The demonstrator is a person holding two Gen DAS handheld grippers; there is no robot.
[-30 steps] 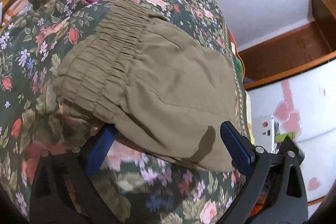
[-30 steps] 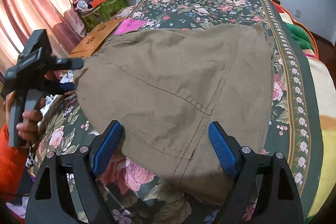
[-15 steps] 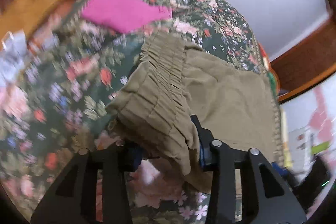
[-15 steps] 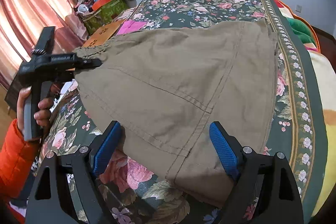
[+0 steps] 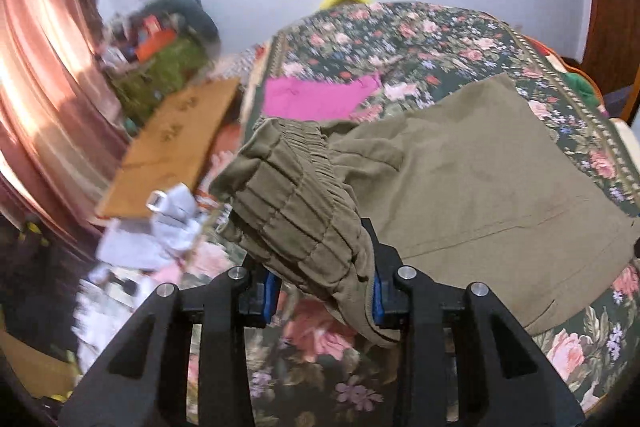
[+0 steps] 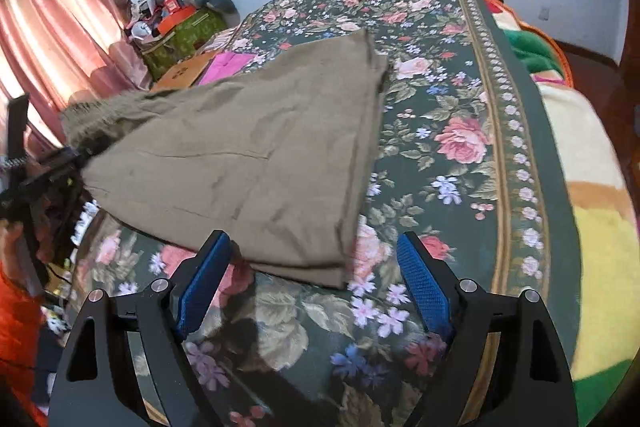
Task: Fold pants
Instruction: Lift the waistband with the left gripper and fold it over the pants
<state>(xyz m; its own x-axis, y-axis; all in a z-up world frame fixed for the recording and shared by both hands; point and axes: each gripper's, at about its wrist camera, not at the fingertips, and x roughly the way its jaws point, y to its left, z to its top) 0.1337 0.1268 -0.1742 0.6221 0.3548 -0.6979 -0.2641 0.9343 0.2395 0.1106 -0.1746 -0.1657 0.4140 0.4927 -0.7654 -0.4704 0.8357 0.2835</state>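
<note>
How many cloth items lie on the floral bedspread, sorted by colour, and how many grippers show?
Olive pants: 1
Magenta cloth: 1
Grippers: 2, the left gripper shut on the pants' waistband, the right gripper open over the floral bedspread
Total: 4

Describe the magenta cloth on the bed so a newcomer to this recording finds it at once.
Start from the floral bedspread covering the bed. Lying flat on it, just beyond the gathered waistband of the olive pants, near the bed's edge by the cardboard box, is the magenta cloth. It is the only plain bright pink patch; everything around it is patterned, olive or brown.
</note>
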